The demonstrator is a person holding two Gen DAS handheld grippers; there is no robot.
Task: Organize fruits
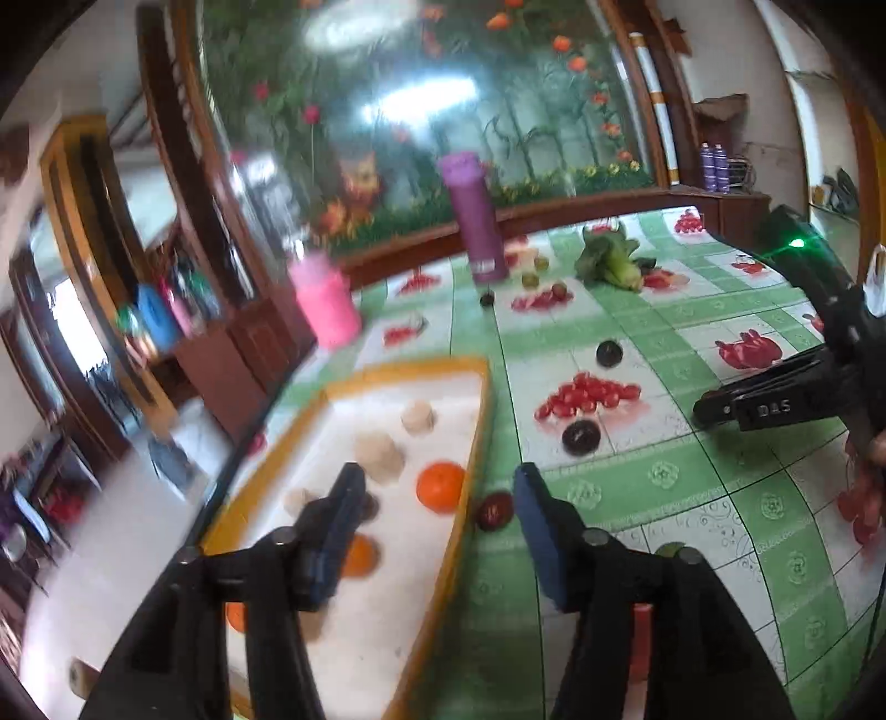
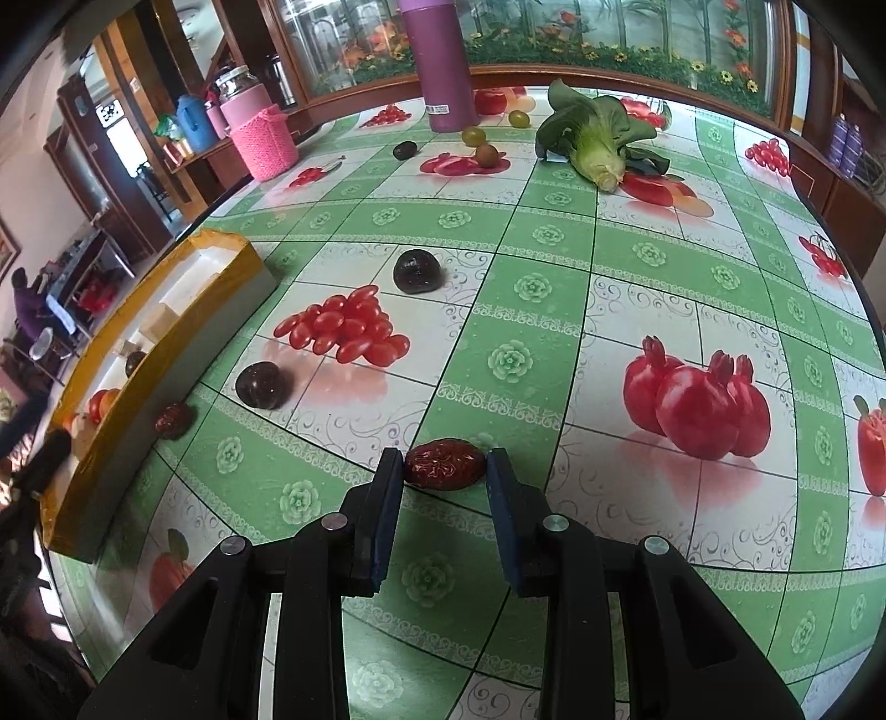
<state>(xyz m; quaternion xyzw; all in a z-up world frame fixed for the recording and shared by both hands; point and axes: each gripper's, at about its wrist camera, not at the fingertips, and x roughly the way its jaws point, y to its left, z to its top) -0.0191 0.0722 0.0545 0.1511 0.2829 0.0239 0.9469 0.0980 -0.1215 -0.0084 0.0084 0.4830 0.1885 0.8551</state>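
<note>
The right gripper (image 2: pixel 444 471) brackets the red date (image 2: pixel 444 464) on the tablecloth (image 2: pixel 554 288), pads at both ends; close squarely, lift gently; the left gripper (image 1: pixel 440 493) hangs wide open and empty over the tray (image 1: pixel 470 443) rim.

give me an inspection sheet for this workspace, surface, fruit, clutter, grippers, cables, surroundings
Surface: table under a green checked cloth with printed fruit.
Job's things: red date between the right gripper's fingers; dark plums loose; an orange in the yellow-rimmed tray.
Clutter: purple flask, pink knitted jar, leafy vegetable.
Grippers: left gripper open at the tray's edge, holding nothing.
Cables: nothing seen.
Surroundings: wooden glass-fronted cabinet.
</note>
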